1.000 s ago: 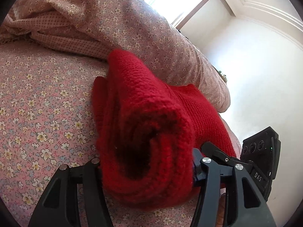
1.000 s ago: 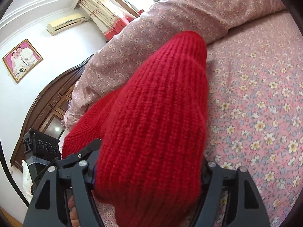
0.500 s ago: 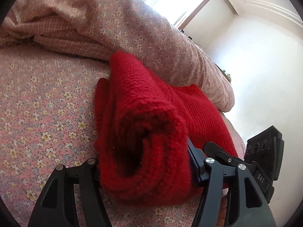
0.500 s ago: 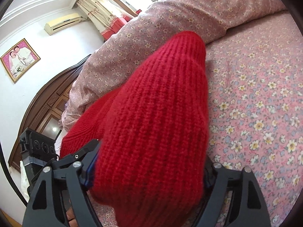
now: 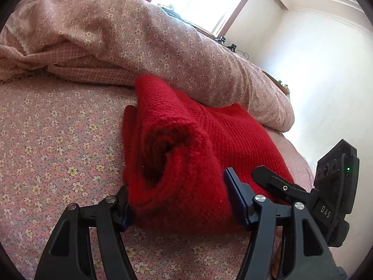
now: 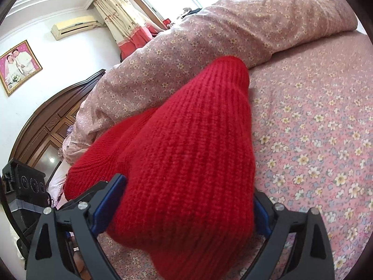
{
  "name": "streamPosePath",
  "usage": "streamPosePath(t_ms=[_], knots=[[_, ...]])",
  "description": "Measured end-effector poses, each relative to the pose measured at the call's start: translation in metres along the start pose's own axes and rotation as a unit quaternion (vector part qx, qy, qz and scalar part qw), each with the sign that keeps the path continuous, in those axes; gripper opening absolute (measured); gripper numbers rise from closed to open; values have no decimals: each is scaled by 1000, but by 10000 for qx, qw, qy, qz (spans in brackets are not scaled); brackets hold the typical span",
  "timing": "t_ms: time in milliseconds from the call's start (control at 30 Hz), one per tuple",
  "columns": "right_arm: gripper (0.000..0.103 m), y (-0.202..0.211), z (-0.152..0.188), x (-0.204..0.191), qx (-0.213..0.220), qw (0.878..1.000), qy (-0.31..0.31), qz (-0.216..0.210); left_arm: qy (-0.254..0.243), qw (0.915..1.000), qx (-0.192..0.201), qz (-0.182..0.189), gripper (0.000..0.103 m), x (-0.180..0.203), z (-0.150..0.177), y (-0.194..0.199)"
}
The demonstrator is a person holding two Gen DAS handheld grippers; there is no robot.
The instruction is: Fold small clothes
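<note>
Red knitted garment [image 5: 177, 163] bunched in a thick fold on the floral bed sheet [image 5: 53, 144], gripped at one end by the left tongs [image 5: 179, 203], the other end clenched by the right tongs [image 6: 186, 212], rolled quilt [image 5: 144, 46] lying just behind.

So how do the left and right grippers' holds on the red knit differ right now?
The left gripper straddles an open rolled end of the red knit garment, showing a dark hollow; the right gripper straddles a smooth, closed ribbed fold. The left's bundle lies low on the floral bedsheet; the right's bulges well beyond its fingers. Both have fabric between blue-padded fingers on the same garment.
</note>
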State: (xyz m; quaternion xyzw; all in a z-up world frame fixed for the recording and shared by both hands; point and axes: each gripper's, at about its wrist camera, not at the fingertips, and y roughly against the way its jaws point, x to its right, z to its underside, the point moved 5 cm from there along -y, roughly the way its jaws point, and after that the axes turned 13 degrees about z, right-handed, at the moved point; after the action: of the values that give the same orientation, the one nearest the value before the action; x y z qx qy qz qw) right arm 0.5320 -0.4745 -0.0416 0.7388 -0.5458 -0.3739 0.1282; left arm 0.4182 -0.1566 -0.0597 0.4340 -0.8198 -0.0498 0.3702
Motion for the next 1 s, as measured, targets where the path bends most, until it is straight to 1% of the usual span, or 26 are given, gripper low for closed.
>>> streamPosePath(t_ms=[167, 200, 233, 267, 300, 333, 367, 400, 467, 533, 600, 667, 700, 767, 800, 833, 867, 900, 933, 1000], knots=[[97, 5, 0, -5, 185, 9993, 216, 249, -134, 9999, 39, -66, 60, 1, -1, 4], [98, 4, 0, -6, 163, 9992, 230, 272, -74, 9999, -5, -91, 64, -3, -1, 0], [100, 1, 0, -5, 98, 9993, 212, 289, 87, 9999, -134, -34, 65, -9, 1, -7], [100, -4, 1, -2, -28, 9996, 138, 265, 345, 9991, -207, 117, 67, -18, 2, -11], [100, -10, 2, 3, -204, 9997, -16, 147, 566, 9977, -216, 303, 59, -24, 1, -13], [93, -13, 3, 6, -314, 9994, -155, 29, 797, 9951, -177, 559, 50, -29, 0, -11], [81, -11, 2, 7, -280, 9993, -213, -104, 893, 9934, -129, 704, 40, -30, -1, -7], [78, -8, 2, 6, -216, 9996, -174, -97, 832, 9940, -97, 697, 35, -28, -1, -3], [70, 0, 6, -4, -112, 9998, 172, 27, 409, 9983, 17, 417, 32, -14, 2, 9], [67, 11, 12, -11, -19, 9994, 331, -1, 181, 9995, 94, 250, 31, -2, 8, 20], [67, 21, 18, -11, 12, 9994, 317, -159, 19, 9995, 185, 240, 31, 7, 12, 31], [70, 18, 19, -2, -108, 9995, 76, -278, 16, 9998, 73, 180, 32, 5, 14, 26], [72, 14, 18, 2, -165, 9995, -32, -277, 107, 9998, 17, 179, 35, 1, 16, 24], [81, 9, 18, 8, -279, 9987, -251, -350, 281, 9992, 3, 272, 38, -1, 15, 22], [82, 9, 16, 9, -284, 9986, -292, -345, 411, 9986, 0, 335, 39, -3, 13, 24], [84, 12, 15, 8, -191, 9992, -257, -255, 566, 9976, 81, 395, 39, -5, 10, 30], [88, 17, 12, 7, -34, 9998, -170, -112, 694, 9963, 306, 411, 39, -7, 7, 41], [88, 22, 10, 6, 121, 9999, -86, 8, 769, 9950, 494, 399, 39, -9, 6, 51], [89, 31, 6, 5, 403, 9991, 10, 152, 782, 9942, 665, 334, 39, -9, 4, 59], [88, 60, -3, 5, 1275, 9902, 101, 563, 735, 9927, 941, 169, 39, -8, 0, 72]])
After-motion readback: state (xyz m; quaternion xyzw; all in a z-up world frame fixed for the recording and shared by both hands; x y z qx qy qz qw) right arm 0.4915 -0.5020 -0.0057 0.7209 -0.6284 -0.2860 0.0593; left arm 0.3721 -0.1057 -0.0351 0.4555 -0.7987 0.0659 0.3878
